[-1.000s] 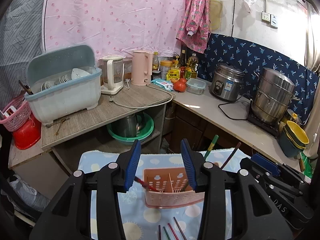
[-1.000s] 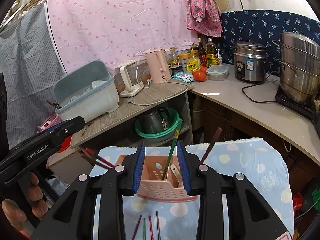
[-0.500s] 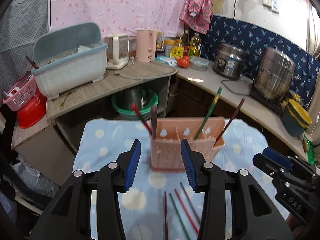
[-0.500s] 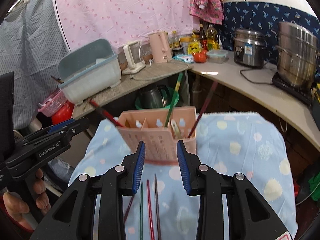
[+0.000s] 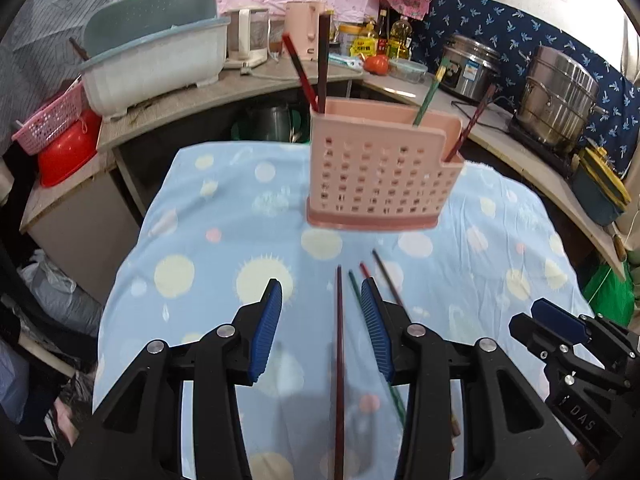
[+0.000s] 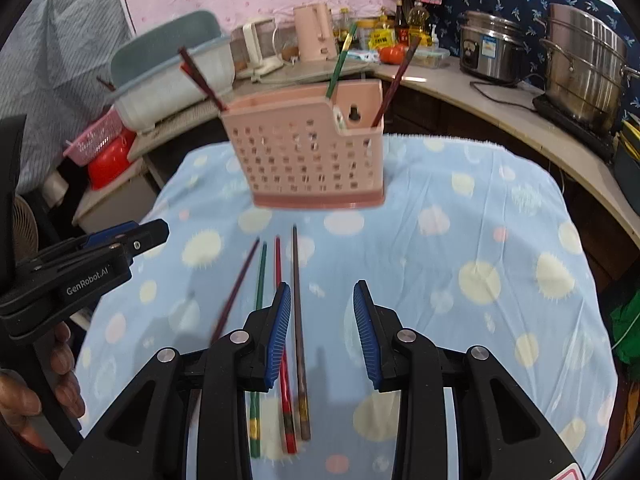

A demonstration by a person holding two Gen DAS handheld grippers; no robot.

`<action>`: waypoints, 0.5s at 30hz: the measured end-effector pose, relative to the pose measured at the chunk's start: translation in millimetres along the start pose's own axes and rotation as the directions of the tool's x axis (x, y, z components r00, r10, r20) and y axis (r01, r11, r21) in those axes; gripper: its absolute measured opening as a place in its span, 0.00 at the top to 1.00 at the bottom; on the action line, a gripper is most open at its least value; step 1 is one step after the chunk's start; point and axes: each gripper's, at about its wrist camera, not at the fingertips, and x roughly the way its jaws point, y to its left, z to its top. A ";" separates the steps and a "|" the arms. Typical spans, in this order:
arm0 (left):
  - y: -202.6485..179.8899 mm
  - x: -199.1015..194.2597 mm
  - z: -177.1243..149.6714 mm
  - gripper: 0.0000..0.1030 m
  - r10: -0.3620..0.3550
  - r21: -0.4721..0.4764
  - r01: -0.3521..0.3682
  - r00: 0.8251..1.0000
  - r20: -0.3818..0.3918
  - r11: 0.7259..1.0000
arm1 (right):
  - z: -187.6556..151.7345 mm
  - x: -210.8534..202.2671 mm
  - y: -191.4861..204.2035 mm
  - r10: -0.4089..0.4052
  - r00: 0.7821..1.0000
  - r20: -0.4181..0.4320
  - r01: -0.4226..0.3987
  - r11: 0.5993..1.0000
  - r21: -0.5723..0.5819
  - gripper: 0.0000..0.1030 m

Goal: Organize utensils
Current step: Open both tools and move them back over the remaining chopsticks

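Note:
A pink perforated utensil holder stands upright on the blue dotted cloth. Red, dark, green and maroon chopsticks stick up out of it. Several loose chopsticks lie side by side on the cloth in front of it: maroon, green, red and dark brown. My left gripper hangs open just above the maroon one. Beside it, my right gripper is open over the dark brown one, which runs along its left finger. Neither gripper holds anything.
A curved counter runs behind the cloth with a blue-grey dish rack, a pink kettle, a rice cooker and a steel steamer pot. A red basin and a pink basket sit low at the left. A person's hand holds the left gripper.
Both grippers have come down and tipped toward the cloth. The holder has slid up in both views, and the loose chopsticks now lie at the fingertips. The jaws keep the same gap.

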 end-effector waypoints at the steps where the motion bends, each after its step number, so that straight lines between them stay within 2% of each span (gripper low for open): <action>1: -0.1 0.6 -6.8 0.62 0.009 0.006 -0.008 1.000 -0.005 1.000 | -7.4 2.4 0.5 -0.003 1.000 -0.012 0.003 1.000 -0.002 0.69; 7: 0.1 7.5 -47.7 0.62 0.012 0.006 -0.011 0.997 -0.070 1.000 | -41.4 12.3 2.3 -0.027 0.998 -0.059 0.026 1.000 -0.014 0.69; 15: -0.2 13.2 -92.8 0.62 0.010 0.009 -0.008 0.989 -0.144 1.000 | -65.0 26.4 6.7 -0.034 0.994 -0.102 0.032 0.999 -0.022 0.69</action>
